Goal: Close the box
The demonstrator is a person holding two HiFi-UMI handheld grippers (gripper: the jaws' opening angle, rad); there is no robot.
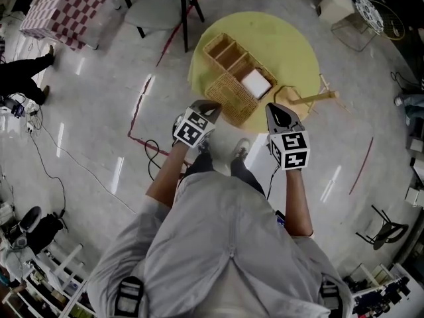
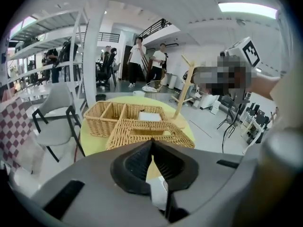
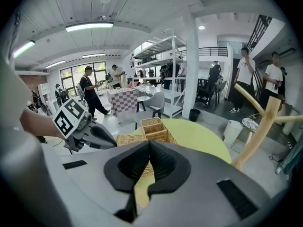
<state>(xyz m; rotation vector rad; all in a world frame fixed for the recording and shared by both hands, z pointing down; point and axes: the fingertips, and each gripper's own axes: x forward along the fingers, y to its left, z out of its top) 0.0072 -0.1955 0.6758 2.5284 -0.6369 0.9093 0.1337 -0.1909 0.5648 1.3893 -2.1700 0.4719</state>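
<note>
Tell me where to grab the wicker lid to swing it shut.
Take the wicker lid by its free long edge, the one nearest you, coming from your side of the yellow table. It lies open and flat, attached to the box, so that edge is exposed and likely gives most leverage. The left gripper sits closest, jaws shut.

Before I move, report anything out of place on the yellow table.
Only the wicker box: its lid lies flipped open, reaching the yellow table's near edge. Nothing spilled or broken shows.
</note>
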